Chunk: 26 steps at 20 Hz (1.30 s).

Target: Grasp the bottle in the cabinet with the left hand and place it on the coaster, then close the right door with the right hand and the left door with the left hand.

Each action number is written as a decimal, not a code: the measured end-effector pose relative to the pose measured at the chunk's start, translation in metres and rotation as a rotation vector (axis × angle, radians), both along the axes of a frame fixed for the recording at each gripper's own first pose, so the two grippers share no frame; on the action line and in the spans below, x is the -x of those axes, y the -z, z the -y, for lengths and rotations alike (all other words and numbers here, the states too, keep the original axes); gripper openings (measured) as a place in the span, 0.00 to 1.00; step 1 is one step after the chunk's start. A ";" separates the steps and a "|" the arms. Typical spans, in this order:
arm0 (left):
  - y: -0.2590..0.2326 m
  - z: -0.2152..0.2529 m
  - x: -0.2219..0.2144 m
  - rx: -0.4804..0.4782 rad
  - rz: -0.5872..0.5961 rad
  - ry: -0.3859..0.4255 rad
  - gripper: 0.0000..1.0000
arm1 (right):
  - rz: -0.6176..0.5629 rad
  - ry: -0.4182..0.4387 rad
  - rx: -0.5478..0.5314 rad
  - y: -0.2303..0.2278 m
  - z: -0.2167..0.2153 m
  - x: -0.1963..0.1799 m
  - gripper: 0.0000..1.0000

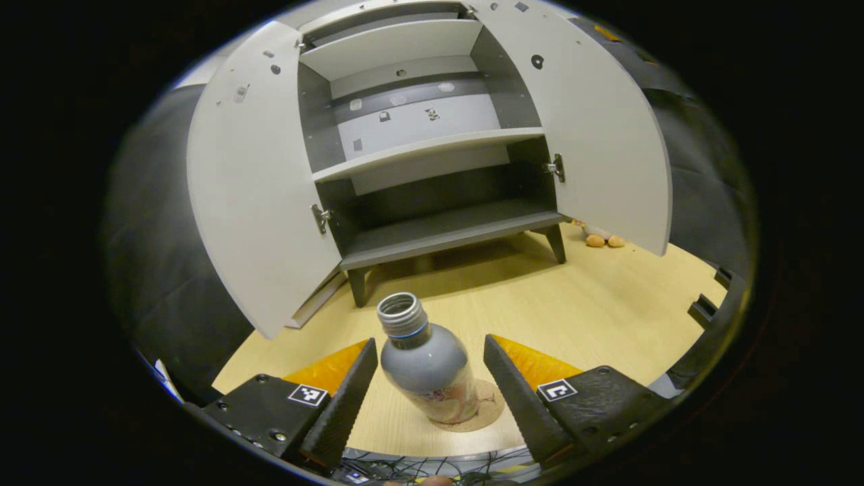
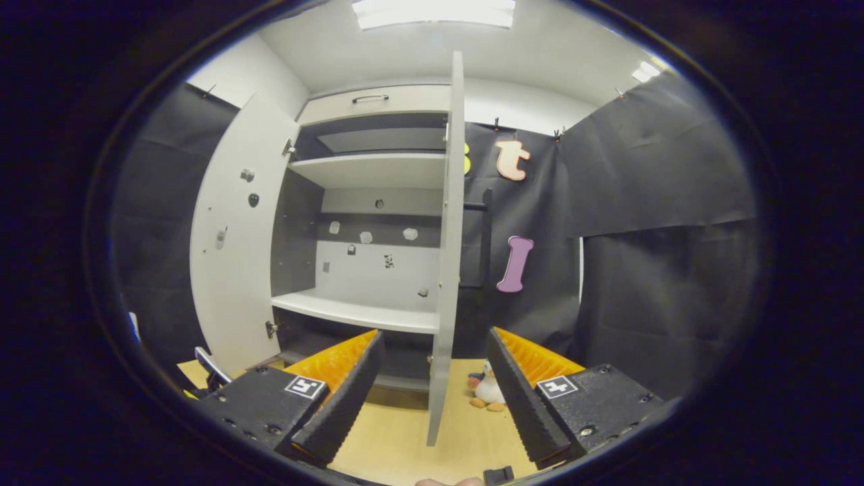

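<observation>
- Bottle (image 1: 426, 364) stands upright on the coaster (image 1: 480, 412) on the counter (image 1: 594, 304), in front of the cabinet (image 1: 432, 202), so by the look of it the placing is done.
- Your left claw (image 1: 427, 385) is spread wide; the bottle sits between its fingers, neither one touching it, a gap on both sides.
- Watch the pull-back: drift sideways and a finger could clip the bottle, and with its narrow neck and open top it may well tip off the coaster.
- Left door (image 1: 260, 175) hangs open beside the bottle; swing wide around the bottle when you go for that door.
- Right door (image 2: 445, 250) shows edge-on in the right gripper view, dead between your right claw's (image 2: 434, 398) parted fingers, nothing gripped.
- Push that edge off-centre and the claw may slip past; shove hard and the cabinet could rock.
</observation>
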<state>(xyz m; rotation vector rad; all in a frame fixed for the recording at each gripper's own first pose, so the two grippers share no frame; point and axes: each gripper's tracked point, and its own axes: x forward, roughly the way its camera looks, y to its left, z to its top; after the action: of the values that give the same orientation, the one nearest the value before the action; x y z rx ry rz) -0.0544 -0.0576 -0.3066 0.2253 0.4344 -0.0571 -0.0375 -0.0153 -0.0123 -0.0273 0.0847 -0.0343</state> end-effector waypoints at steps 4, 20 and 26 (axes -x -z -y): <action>-0.054 -0.005 0.002 0.030 0.047 -0.013 0.97 | 0.039 -0.033 -0.029 -0.022 -0.005 -0.009 0.99; -0.301 -0.067 -0.022 0.191 0.341 -0.054 0.97 | 0.159 -0.189 -0.081 -0.082 -0.054 -0.034 0.99; -0.355 -0.107 -0.019 0.219 0.461 -0.096 0.98 | 0.194 -0.157 -0.068 -0.106 -0.047 -0.037 1.00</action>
<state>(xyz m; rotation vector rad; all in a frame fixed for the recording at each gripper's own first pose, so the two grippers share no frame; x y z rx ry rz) -0.0359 0.0490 0.0486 -0.0014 -0.0218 0.0413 -0.0006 0.0322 0.0937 0.0373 -0.1102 0.1223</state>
